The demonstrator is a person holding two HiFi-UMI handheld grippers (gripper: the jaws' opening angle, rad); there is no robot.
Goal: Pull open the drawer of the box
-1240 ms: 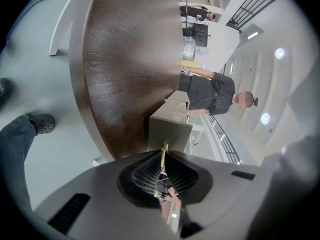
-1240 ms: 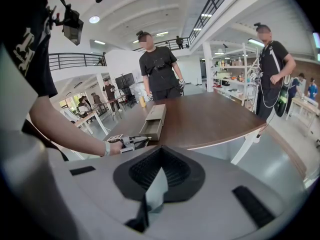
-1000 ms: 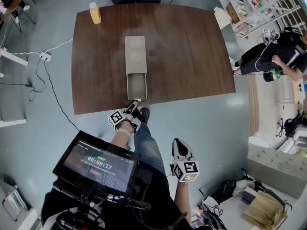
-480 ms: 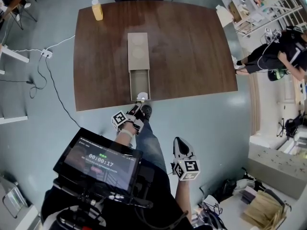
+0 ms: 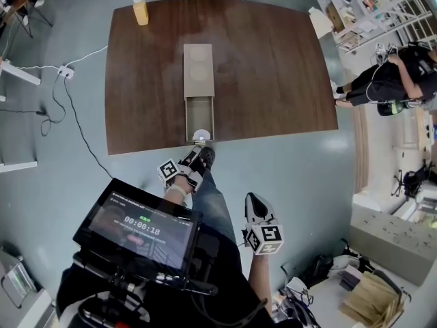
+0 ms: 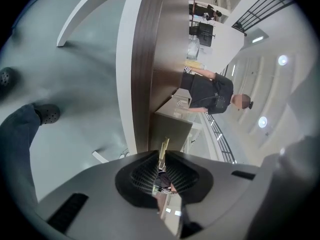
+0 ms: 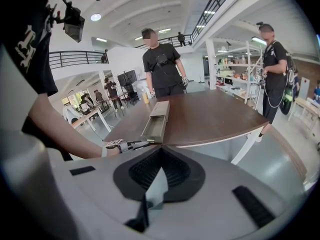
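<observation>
A long grey box (image 5: 198, 70) lies in the middle of the brown table (image 5: 273, 80). Its drawer (image 5: 199, 118) is drawn out as far as the table's near edge and looks empty. My left gripper (image 5: 193, 157) sits just off that edge, shut on the drawer's handle (image 5: 201, 137). In the left gripper view a thin brass tab (image 6: 163, 151) runs between the closed jaws of the left gripper (image 6: 161, 160), with the drawer front (image 6: 172, 129) behind. My right gripper (image 5: 257, 214) hangs low beside my leg, shut and holding nothing. The right gripper view shows the box (image 7: 161, 108) and the drawer (image 7: 154, 128).
A yellow bottle (image 5: 140, 10) stands at the table's far left corner and a white object (image 5: 316, 24) at its far right corner. A person (image 5: 389, 80) stands right of the table. A cable and a power strip (image 5: 65, 70) lie on the floor at left.
The drawer has slid further out of the box toward the table's near edge, with my left gripper drawing back with it. The right gripper has stayed put.
</observation>
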